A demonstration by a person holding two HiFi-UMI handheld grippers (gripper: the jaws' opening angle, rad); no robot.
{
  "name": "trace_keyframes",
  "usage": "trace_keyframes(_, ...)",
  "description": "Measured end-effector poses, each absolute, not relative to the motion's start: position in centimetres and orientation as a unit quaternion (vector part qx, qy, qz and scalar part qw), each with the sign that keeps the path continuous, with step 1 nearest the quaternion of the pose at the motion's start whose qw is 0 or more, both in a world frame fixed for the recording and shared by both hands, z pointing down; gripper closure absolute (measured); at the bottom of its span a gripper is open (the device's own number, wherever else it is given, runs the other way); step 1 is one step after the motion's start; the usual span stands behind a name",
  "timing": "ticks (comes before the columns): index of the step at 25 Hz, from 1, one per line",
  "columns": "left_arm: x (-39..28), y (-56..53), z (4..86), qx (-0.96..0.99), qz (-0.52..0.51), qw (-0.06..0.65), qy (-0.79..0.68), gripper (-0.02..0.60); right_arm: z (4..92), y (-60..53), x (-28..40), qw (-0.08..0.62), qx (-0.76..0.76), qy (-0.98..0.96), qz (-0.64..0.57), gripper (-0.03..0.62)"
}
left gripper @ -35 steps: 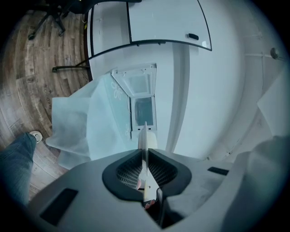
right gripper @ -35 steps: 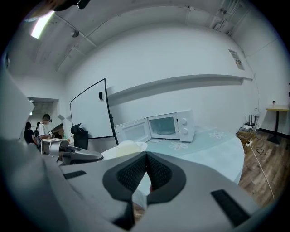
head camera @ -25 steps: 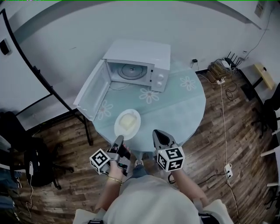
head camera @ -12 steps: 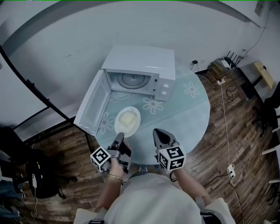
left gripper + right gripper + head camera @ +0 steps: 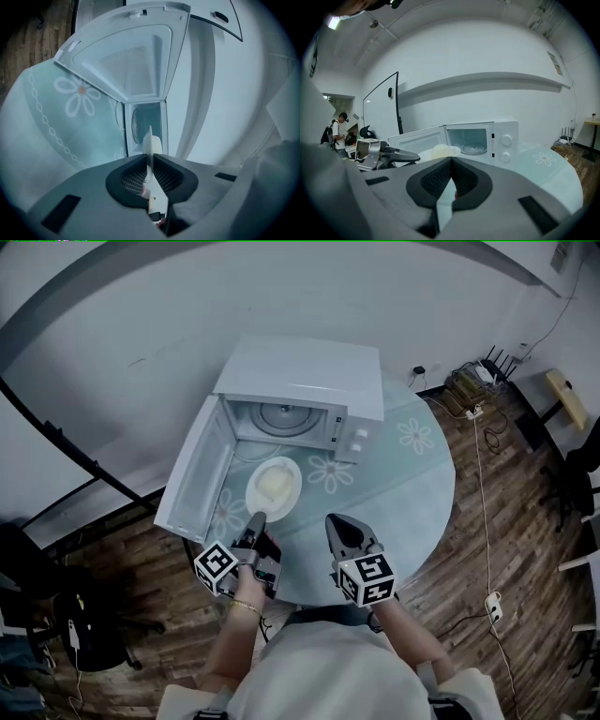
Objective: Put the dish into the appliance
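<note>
The white microwave [image 5: 300,381] stands at the back of the round table [image 5: 412,493], its door [image 5: 192,474] swung wide to the left and the glass turntable [image 5: 279,415] showing inside. My left gripper [image 5: 255,521] is shut on the near rim of a white dish [image 5: 273,486] of pale food, held just in front of the open cavity. In the left gripper view the dish [image 5: 152,143] shows edge-on between the pads, in line with the cavity [image 5: 143,124]. My right gripper [image 5: 339,526] is shut on nothing, beside the left. It looks at the microwave [image 5: 501,138] and dish [image 5: 444,151].
The table's cloth carries daisy prints [image 5: 417,435]. A black stand frame [image 5: 84,465] leans at the left. Cables and power strips [image 5: 473,409] lie on the wooden floor at the right. A person [image 5: 337,129] stands far off in the right gripper view.
The dish has moved forward and up the table toward the open microwave, carried in my left gripper. Both grippers and the head view have come closer to the appliance.
</note>
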State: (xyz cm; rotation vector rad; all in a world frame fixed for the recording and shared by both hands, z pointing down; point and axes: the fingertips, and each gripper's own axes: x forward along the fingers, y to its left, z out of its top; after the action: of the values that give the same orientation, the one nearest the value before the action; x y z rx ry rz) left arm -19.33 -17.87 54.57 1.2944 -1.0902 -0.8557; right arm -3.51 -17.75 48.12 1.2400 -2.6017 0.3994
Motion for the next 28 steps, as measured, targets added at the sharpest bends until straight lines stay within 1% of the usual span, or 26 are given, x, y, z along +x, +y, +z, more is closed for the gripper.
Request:
trace_keyframes(12,-19.4,-26.2,56.6,0.534,-0.385,0.586,-0.472,0.535,49.9,-23.4,-4.6,0.125,0.391,-0.899,0.152,0.588)
trace_keyframes(28,-20.4,-33.9,61.4,0.505,-0.387,0.587,-0.501,0.535,51.6,-29.0,-4.8,0.130,0.371,-0.904,0.169,0.588)
